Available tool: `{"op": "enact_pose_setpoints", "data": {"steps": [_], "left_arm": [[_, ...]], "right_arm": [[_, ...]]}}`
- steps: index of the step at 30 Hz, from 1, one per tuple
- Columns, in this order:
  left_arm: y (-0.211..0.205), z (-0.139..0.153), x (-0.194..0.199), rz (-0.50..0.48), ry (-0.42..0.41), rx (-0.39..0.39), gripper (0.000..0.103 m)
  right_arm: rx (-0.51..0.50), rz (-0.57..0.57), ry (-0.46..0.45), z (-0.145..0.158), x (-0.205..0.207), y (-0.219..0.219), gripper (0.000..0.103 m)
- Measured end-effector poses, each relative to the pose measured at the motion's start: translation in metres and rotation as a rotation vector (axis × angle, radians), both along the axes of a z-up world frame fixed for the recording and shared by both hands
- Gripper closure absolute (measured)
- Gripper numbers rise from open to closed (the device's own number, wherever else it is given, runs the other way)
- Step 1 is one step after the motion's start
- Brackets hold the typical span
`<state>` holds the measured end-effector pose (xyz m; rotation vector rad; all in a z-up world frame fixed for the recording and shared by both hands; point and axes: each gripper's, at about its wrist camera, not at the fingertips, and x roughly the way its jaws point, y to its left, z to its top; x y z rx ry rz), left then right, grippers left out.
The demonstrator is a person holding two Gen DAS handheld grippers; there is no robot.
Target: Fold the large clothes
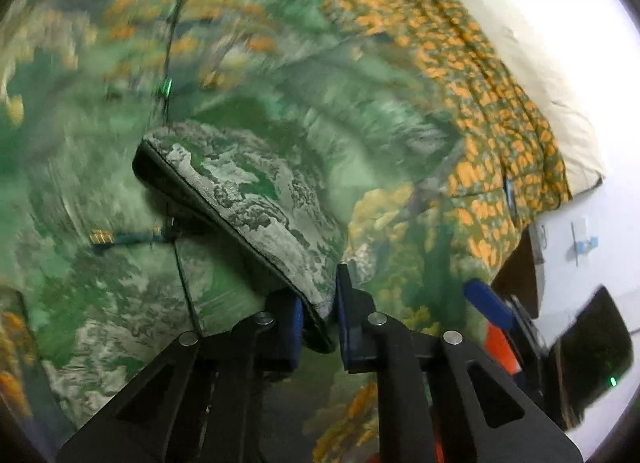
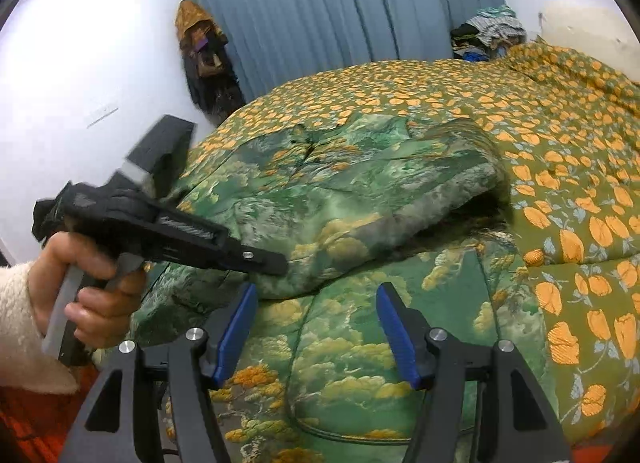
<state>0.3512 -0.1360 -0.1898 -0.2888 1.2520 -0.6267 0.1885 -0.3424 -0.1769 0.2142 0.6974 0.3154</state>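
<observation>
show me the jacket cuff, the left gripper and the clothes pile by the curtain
jacket cuff [image 1: 256,199], left wrist view, on its patterned face
left gripper [image 1: 318,309], left wrist view, between its fingertips
clothes pile [image 2: 490,31], right wrist view, on the heap's middle

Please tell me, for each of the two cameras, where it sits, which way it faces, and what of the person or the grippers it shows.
Left wrist: sits on the left gripper, facing down onto the green jacket; its fingers pinch a jacket edge.
Right wrist: sits on the right gripper, open, facing across the bed toward the blue curtain; the person's left hand shows.
Shared: the jacket, the floral bedspread, and each view shows the other gripper.
</observation>
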Motion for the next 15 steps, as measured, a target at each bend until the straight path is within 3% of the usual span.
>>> {"op": "enact_pose_setpoints", "data": {"steps": [4,6,9,11,13,15], "left_arm": [[0.014,0.037,0.029,-0.005,-0.108,0.019,0.091],[0.035,0.042,0.057,0.04,-0.142,0.045,0.091],[0.061,0.018,0.09,0.104,-0.153,0.144,0.089],[0.078,-0.012,0.105,0.152,-0.106,0.207,0.088],[0.089,-0.028,0.109,0.17,-0.08,0.161,0.085],[0.092,-0.034,0.104,0.175,-0.107,0.138,0.081]], "right_arm": [[0.025,-0.067,-0.022,0.002,0.002,-0.016,0.04],[0.02,-0.098,-0.022,0.002,0.005,-0.022,0.04],[-0.003,-0.141,-0.007,0.001,0.017,-0.032,0.04],[-0.014,-0.168,0.005,0.004,0.031,-0.041,0.04],[-0.025,-0.198,0.02,0.013,0.056,-0.053,0.04],[-0.053,-0.197,0.053,0.021,0.093,-0.061,0.04]]}}
